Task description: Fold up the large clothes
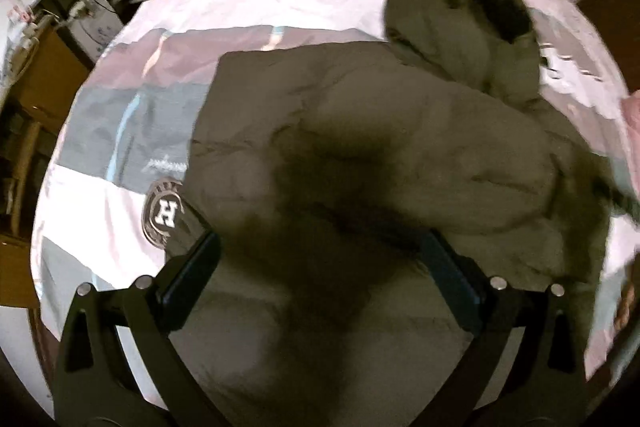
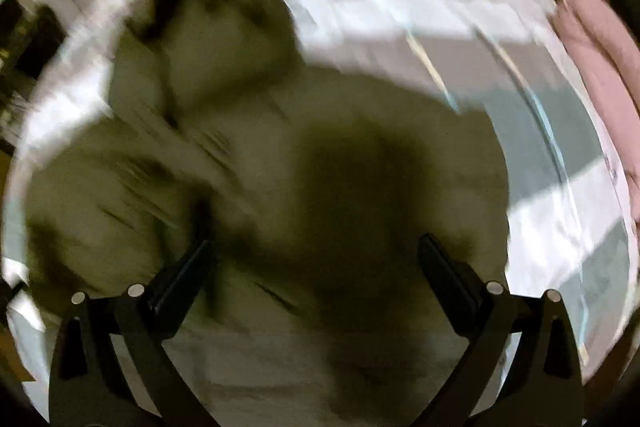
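Note:
An olive-green padded jacket (image 1: 380,147) lies spread on the bed, its hood (image 1: 460,19) toward the far right. A round badge with an "H" (image 1: 164,213) shows at its left edge. My left gripper (image 1: 320,251) is open just above the jacket's near part, holding nothing. In the blurred right wrist view the same jacket (image 2: 280,167) fills the middle, hood (image 2: 216,39) at the upper left. My right gripper (image 2: 316,251) is open above the jacket, empty.
The bed cover (image 1: 240,11) is pink, grey and white checked with a cartoon print. Dark shelves and boxes (image 1: 48,27) stand left of the bed. A pink fabric pile (image 2: 600,67) lies at the bed's right side.

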The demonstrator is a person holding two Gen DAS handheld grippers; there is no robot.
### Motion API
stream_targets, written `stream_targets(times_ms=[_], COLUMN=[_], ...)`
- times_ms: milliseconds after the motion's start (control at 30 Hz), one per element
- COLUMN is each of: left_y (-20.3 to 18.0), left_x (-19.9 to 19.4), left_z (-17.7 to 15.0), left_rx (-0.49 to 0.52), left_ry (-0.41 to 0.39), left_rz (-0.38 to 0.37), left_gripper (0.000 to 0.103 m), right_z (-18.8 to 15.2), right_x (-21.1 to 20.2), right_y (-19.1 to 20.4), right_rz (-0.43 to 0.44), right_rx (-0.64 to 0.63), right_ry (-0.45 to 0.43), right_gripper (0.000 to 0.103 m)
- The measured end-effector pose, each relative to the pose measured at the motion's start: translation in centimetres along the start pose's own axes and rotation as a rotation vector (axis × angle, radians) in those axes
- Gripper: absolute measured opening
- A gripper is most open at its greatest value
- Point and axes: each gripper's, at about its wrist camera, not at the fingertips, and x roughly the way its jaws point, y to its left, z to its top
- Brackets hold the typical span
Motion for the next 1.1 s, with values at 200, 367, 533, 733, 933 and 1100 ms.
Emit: stream_targets(times_ms=[200,367,533,733,933,1100], left_y=[1.5,3.8,5.6,5.2,5.5,5.5], left_x=[-1.0,0.5,0.5,0.2,-0.7,-0.9], left_z=[-2.8,-2.8,-1.3,-0.6,-0.8,-1.4], left_rx=[-0.011,-0.076,-0.092,-0.053,-0.091,-0.112], left_ry=[0.067,0.126,0.070,0.028,0.004,0.011], left_rz=[-0.077,-0.090,-0.020,-0.002,-0.012,0.006], left_gripper=[0.101,0.101,0.101,0.101,0.101,0.101], right_z=[10.6,20.5,24.1,23.9,20.0,10.4], right_x=[1.3,8.4,15.4,16.9,5.7,-4.5], right_y=[4.9,9.9,11.8,10.4,9.9,7.3], right_rz=[0.013,-0.128,-0.274,-0.259,0.037,0.193], right_rx=[0.007,-0.019,0.008,0.103,0.003,-0.133], right_ry=[-0.085,-0.038,0.026,-0.021,-0.279,-0.362], right_gripper=[0.102,0.102,0.099,0.005,0.004,0.004])
